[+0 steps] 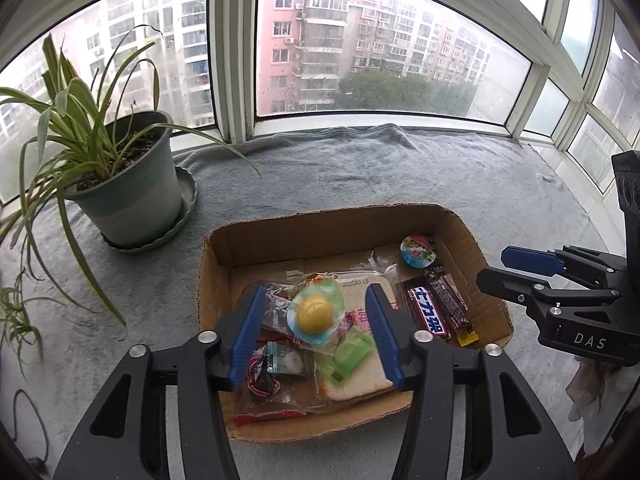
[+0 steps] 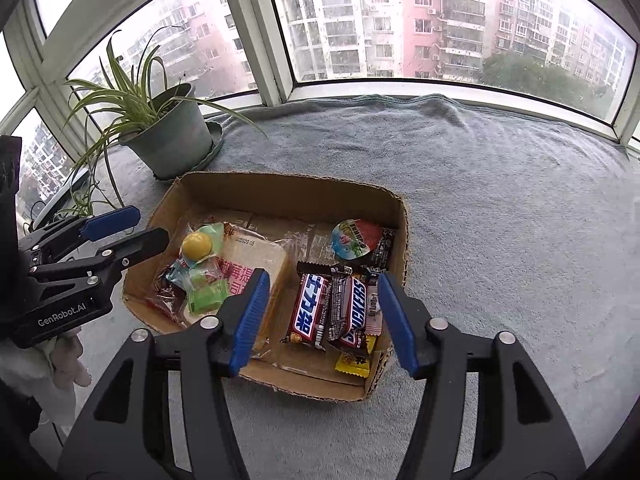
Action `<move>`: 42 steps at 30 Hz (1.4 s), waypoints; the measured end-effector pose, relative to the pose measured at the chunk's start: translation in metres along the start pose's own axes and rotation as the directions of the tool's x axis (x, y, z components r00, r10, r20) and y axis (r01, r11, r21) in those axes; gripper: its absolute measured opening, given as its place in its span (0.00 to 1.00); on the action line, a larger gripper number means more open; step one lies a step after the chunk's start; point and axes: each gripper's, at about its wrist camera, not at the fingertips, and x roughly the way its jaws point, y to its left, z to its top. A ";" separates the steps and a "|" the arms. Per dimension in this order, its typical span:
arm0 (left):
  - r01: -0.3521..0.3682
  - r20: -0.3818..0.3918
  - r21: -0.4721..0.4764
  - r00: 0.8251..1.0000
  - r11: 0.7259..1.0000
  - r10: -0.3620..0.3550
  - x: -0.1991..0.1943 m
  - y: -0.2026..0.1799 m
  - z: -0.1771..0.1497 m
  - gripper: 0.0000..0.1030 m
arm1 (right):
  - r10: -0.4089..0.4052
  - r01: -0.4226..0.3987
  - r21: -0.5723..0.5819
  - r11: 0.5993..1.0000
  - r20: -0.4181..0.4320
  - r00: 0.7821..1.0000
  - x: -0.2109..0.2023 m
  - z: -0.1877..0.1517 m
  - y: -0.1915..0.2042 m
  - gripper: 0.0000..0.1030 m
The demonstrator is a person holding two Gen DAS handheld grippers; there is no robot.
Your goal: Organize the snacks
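Observation:
A shallow cardboard box (image 1: 320, 232) (image 2: 280, 188) lies on a grey towel and holds the snacks. On its left side lie a yellow-topped lollipop (image 1: 316, 314) (image 2: 197, 245), a green candy (image 1: 352, 350) (image 2: 206, 296) and a bagged slice of bread (image 1: 360, 384) (image 2: 256, 256). On its right side lie Snickers bars (image 1: 430, 314) (image 2: 332, 310), a round jelly cup (image 1: 417, 251) (image 2: 355, 238) and a small yellow candy (image 2: 352, 363). My left gripper (image 1: 314, 338) is open above the lollipop. My right gripper (image 2: 322, 322) is open above the Snickers bars.
A potted spider plant (image 1: 128, 188) (image 2: 168, 136) on a saucer stands left of the box, by the window. The grey towel (image 1: 360, 172) (image 2: 500, 208) covers the sill. Window frames run along the back and right.

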 end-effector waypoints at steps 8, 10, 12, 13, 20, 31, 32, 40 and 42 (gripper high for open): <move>-0.006 0.038 0.001 0.999 1.000 0.006 -0.021 -0.001 -0.003 0.57 | -0.007 0.007 0.000 1.000 0.039 0.999 -0.028 -0.008 0.001 0.65; -0.002 0.048 0.003 0.999 1.000 0.002 -0.028 -0.002 -0.005 0.57 | -0.010 0.010 -0.006 1.000 0.053 0.999 -0.036 -0.012 0.004 0.70; -0.001 0.058 0.004 0.998 1.000 0.001 -0.035 -0.004 -0.008 0.57 | -0.006 0.007 -0.009 1.000 0.068 0.998 -0.044 -0.015 0.006 0.72; 0.002 0.062 0.002 0.998 1.000 -0.002 -0.038 -0.004 -0.009 0.57 | -0.003 0.004 -0.011 1.000 0.075 0.997 -0.048 -0.017 0.008 0.73; 0.000 0.096 -0.014 0.995 1.000 0.001 -0.064 -0.004 -0.022 0.60 | 0.005 -0.002 -0.022 1.000 0.115 0.993 -0.074 -0.031 0.021 0.77; -0.045 0.171 -0.020 0.984 0.999 0.048 -0.114 -0.013 -0.049 0.69 | -0.010 0.010 0.002 1.000 0.191 0.982 -0.120 -0.062 0.037 0.86; -0.053 0.175 -0.019 0.983 0.998 0.056 -0.119 -0.015 -0.052 0.69 | -0.018 0.018 0.003 1.000 0.194 0.981 -0.123 -0.065 0.038 0.86; -0.082 0.202 -0.066 0.975 0.994 0.094 -0.151 -0.019 -0.078 0.77 | -0.042 0.034 0.043 0.999 0.220 0.974 -0.150 -0.088 0.041 0.86; -0.097 0.202 -0.062 0.973 0.993 0.107 -0.158 -0.022 -0.084 0.77 | -0.062 0.054 0.041 0.998 0.224 0.973 -0.156 -0.094 0.043 0.87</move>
